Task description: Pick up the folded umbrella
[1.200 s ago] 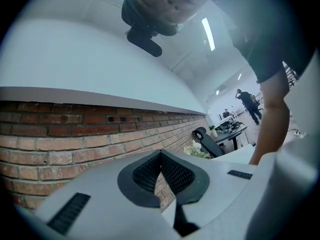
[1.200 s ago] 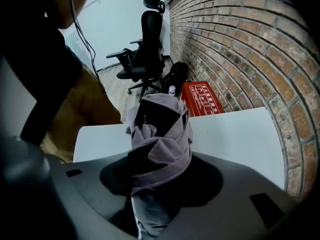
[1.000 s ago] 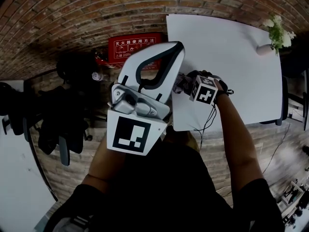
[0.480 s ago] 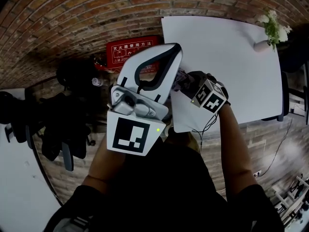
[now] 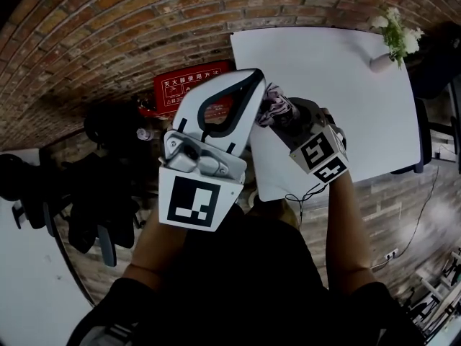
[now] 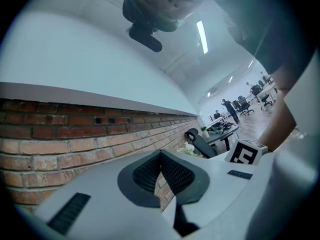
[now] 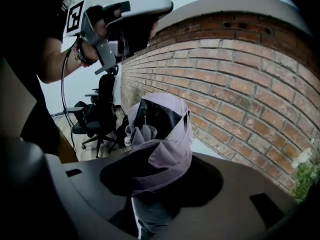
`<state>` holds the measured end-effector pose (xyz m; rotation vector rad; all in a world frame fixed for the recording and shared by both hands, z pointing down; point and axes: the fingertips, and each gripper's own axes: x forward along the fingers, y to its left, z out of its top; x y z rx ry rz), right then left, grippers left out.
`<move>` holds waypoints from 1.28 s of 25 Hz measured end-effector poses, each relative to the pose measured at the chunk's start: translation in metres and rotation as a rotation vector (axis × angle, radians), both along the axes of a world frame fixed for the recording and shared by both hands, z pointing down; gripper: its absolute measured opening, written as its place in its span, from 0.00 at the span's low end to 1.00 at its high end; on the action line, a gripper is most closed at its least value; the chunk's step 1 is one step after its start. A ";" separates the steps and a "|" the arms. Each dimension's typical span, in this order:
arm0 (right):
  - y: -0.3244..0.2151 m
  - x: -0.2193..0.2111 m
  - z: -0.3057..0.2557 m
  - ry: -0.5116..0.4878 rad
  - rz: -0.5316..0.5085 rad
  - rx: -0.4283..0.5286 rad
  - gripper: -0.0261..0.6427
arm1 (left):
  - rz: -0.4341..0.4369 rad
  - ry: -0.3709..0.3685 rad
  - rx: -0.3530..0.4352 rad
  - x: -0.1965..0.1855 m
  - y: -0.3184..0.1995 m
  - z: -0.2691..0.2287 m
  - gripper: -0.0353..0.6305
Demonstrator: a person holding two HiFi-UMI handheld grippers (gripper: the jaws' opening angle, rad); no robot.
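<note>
Above the surface [image 5: 360,85], my right gripper [image 7: 160,181] clamps its jaws on the folded umbrella [image 7: 165,129], so the pickup seems done; my left gripper [image 6: 161,156] stays out of it, jaws clenched on nothing.

1. Head view: looks steeply down from overhead, close over the left gripper [image 5: 248,78] and right gripper [image 5: 279,112], onto the white table [image 5: 346,85] and brick wall [image 5: 108,34].
2. Left gripper view: looks level along its jaws, near that wall, with what seems an office [image 6: 235,114] beyond.
3. Right gripper view: looks tight along its jaws, shares the wall and shows the left gripper.
</note>
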<state>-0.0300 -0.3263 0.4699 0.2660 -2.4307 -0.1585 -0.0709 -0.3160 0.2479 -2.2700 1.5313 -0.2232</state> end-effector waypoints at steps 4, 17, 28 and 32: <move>-0.010 0.001 -0.043 -0.107 0.069 0.039 0.39 | 0.017 -0.003 0.003 0.007 -0.002 -0.003 0.07; -0.015 0.027 -0.157 -0.329 0.213 0.226 0.39 | -0.003 0.003 0.063 0.018 -0.003 -0.032 0.07; 0.006 0.044 -0.222 -0.448 0.258 0.381 0.39 | 0.021 0.009 0.135 0.038 0.008 -0.063 0.07; 0.015 0.054 -0.241 -0.548 0.305 0.398 0.39 | 0.028 0.020 0.136 0.042 0.013 -0.067 0.07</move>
